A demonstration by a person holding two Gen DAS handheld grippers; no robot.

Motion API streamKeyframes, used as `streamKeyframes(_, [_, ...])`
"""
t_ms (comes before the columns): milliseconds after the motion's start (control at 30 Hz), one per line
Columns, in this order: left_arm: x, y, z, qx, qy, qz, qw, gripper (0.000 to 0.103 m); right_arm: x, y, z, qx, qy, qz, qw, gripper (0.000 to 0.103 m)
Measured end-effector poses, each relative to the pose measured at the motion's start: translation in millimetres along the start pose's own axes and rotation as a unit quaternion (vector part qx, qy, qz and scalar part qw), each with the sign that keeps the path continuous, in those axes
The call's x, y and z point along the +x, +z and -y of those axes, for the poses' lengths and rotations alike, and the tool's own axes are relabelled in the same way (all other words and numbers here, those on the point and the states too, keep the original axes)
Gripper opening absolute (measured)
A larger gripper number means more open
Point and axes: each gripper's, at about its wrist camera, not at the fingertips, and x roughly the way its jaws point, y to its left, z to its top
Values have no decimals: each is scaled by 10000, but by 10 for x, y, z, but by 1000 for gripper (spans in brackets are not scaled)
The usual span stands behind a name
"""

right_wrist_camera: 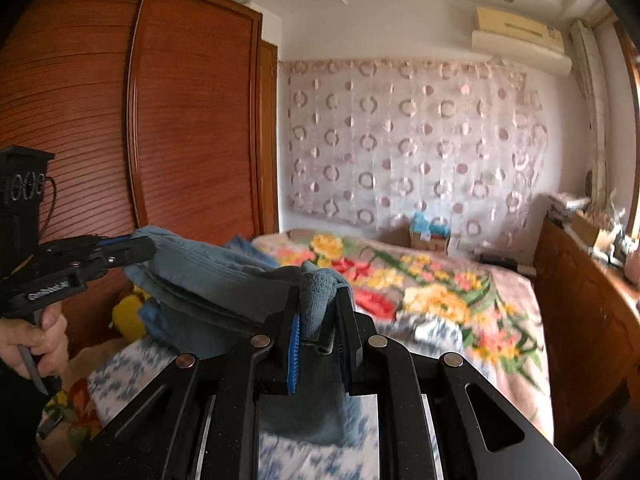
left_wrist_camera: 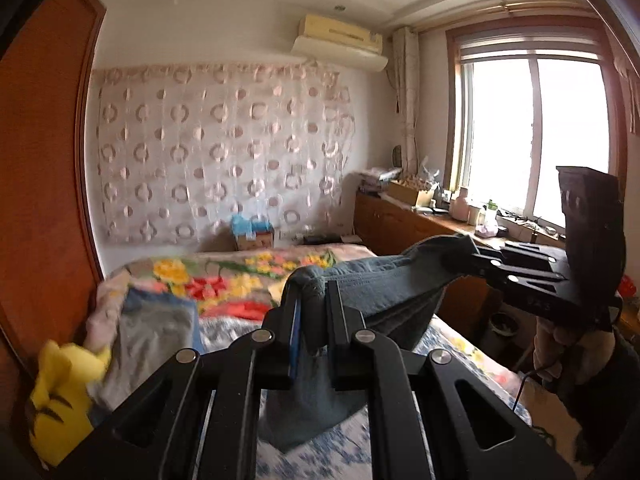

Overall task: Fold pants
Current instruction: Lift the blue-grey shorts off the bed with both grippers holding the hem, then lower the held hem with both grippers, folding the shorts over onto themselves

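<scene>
The pants (left_wrist_camera: 376,280) were soft, thick, blue-grey cloth, bunched in folds and held up in the air above the bed (right_wrist_camera: 440,292). The left gripper (left_wrist_camera: 312,300) was pinched tight on one bunched edge, and the right gripper (right_wrist_camera: 316,312) was pinched tight on another, with the cloth stretched between them. The bed had a fuzzy flower blanket (left_wrist_camera: 224,280) with lots of open room on it. Only the left view showed the bright window (left_wrist_camera: 532,136) and a yellow soft toy (left_wrist_camera: 60,400). Only the right view showed the ribbed wooden wardrobe (right_wrist_camera: 160,120) and a hand (right_wrist_camera: 36,340) on the handle.
</scene>
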Motion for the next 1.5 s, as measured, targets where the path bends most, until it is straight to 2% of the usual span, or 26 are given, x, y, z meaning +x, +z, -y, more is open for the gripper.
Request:
streamKeyframes(133, [133, -3, -111, -9, -9, -15, 10000, 11, 126, 58, -51, -120, -68, 33, 9999, 15])
streamKeyframes(300, [280, -334, -197, -122, -53, -400, 9991, 11, 277, -227, -150, -78, 16, -387, 9992, 15])
streamKeyframes(400, [263, -521, -175, -179, -91, -549, 9983, 11, 359, -286, -184, -36, 56, -632, 9980, 15])
streamKeyframes(467, [246, -568, -152, -160, -101, -599, 9980, 11, 391, -212, -174, -9, 77, -745, 9972, 15])
streamKeyframes(800, [65, -679, -131, -72, -102, -726, 9973, 11, 206, -24, -293, 13, 107, -907, 9958, 15])
streamKeyframes(1033, [-111, -840, -61, -109, -147, -807, 9966, 11, 82, -191, -320, 45, 152, -1005, 9948, 15])
streamKeyframes(1500, [-591, -1484, 216, -358, -512, -1184, 9910, 11, -427, -736, -431, 558, 455, -1343, 9883, 15])
